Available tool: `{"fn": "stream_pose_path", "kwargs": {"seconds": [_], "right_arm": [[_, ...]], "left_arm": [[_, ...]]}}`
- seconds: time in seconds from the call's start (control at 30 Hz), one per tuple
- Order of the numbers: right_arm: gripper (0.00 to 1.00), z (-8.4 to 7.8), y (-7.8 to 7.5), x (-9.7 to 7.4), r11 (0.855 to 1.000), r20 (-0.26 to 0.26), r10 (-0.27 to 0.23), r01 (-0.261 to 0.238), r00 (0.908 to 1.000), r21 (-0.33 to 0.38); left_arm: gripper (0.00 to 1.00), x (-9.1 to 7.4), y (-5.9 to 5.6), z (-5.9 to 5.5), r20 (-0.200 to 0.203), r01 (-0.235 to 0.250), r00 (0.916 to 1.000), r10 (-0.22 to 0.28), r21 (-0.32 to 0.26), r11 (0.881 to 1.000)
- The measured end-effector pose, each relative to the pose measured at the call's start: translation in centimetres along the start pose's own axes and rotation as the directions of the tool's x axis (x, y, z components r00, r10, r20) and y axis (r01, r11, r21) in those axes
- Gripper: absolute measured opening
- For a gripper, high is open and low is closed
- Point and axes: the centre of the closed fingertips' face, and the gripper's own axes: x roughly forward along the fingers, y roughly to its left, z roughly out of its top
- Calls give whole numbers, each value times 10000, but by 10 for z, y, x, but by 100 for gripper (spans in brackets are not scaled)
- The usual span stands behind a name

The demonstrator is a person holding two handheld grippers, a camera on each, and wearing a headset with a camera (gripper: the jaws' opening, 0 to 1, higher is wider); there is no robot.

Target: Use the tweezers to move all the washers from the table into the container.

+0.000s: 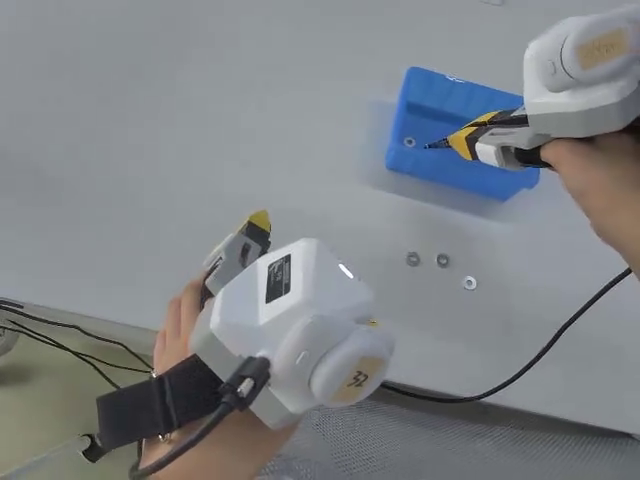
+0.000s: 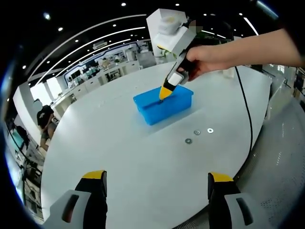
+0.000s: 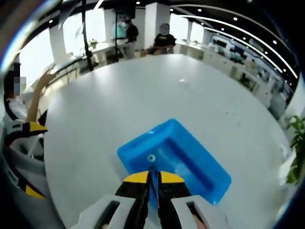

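Over container (image 1: pixel 450 182), tweezers (image 1: pixel 438 144), 3 washers (image 1: pixel 442 260) nr rim

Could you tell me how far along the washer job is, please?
Done: one washer lies in the blue container. In hand: the right gripper, tongs shut on the tweezers, hovers over it. Left: three washers on the table; the left gripper is open.

Right gripper (image 1: pixel 462 140) holds tweezers (image 1: pixel 438 145) over blue container (image 1: pixel 420 172); 3 washers (image 1: pixel 441 260) on table (image 1: pixel 200 120).
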Motion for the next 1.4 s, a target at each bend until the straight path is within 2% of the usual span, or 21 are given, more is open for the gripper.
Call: {"fn": "stream_pose_path", "kwargs": {"seconds": [0.2,0.4,0.57,0.8,1.03,1.3,1.4], "right_arm": [[2,0,0,3,9997,0,47,-47,10000,-220],[2,-2,0,5,9998,-96,133,-134,9999,-132],[2,-5,-1,8,9987,-365,242,-258,9990,-446],[3,-3,4,8,9983,-376,409,-424,9985,-403],[2,-5,5,7,9961,-592,422,-466,9974,-750],[2,-9,-2,1,9945,-863,481,-558,9951,-888],[2,-16,-5,2,9944,-1029,504,-595,9934,-874]], "left_arm": [[89,1,-3,-3,-160,89,9998,-87,144,9999],[88,1,-2,-3,-139,51,9999,-49,157,9999],[88,1,-1,-3,-148,42,9999,-40,156,9999],[88,0,-1,-4,-173,25,9998,-22,178,9998],[88,1,-2,-4,-206,60,9998,-56,183,9998],[87,2,-4,-6,-284,106,9995,-100,221,9997],[87,2,-4,-6,-285,112,9995,-106,208,9997]]}}
